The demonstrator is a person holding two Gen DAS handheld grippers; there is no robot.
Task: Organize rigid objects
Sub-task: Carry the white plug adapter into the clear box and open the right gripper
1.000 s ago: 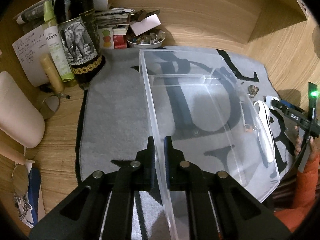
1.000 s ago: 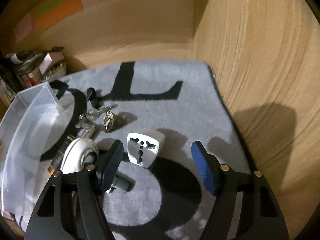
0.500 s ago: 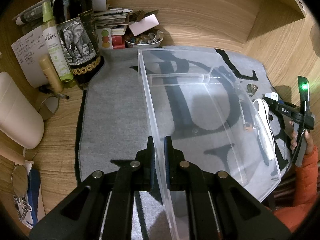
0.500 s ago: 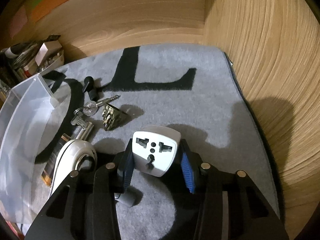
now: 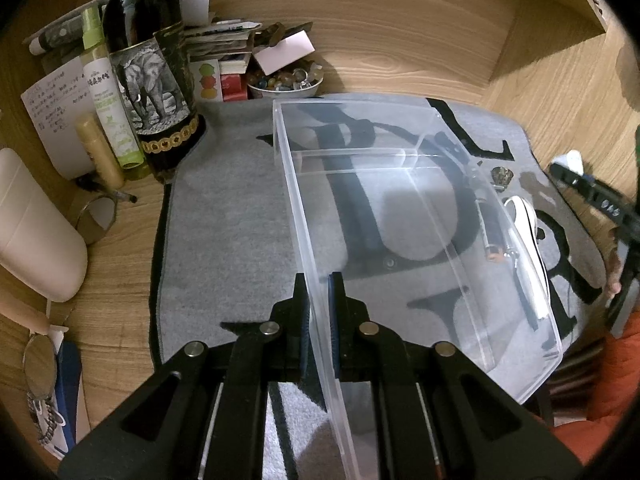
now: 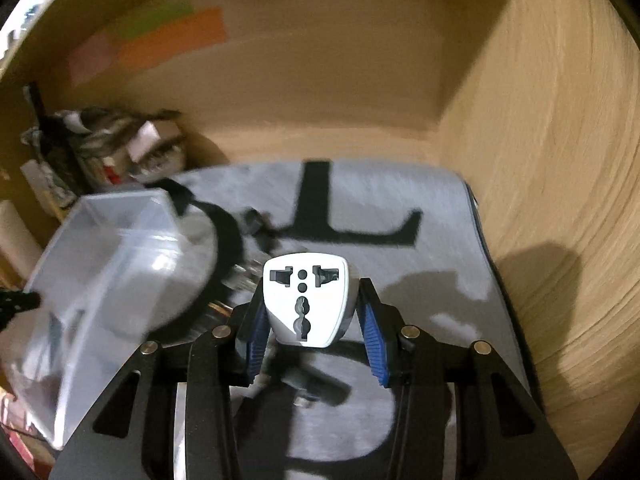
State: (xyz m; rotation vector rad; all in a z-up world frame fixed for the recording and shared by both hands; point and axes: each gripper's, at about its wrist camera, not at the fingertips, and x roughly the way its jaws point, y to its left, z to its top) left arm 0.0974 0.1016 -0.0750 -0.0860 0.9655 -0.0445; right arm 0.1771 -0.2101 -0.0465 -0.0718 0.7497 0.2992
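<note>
My left gripper (image 5: 319,300) is shut on the near wall of a clear plastic bin (image 5: 400,216) that stands on the grey mat (image 5: 224,216). The bin looks empty. My right gripper (image 6: 310,312) is shut on a white travel plug adapter (image 6: 306,298) and holds it above the mat (image 6: 432,264), to the right of the bin (image 6: 104,264). The right gripper also shows at the right edge of the left wrist view (image 5: 588,196). Keys (image 5: 502,178) and a white rounded object (image 5: 524,216) lie on the mat just right of the bin.
A dark wine bottle (image 5: 152,76), a green spray bottle (image 5: 106,92), a bowl of small stones (image 5: 284,82) and papers crowd the back left. A white cushion-like object (image 5: 36,224) lies at left. Wooden walls (image 6: 560,160) close the back and right.
My right gripper closed on the plug adapter and lifted it off the mat. The left gripper kept its hold on the bin wall.
</note>
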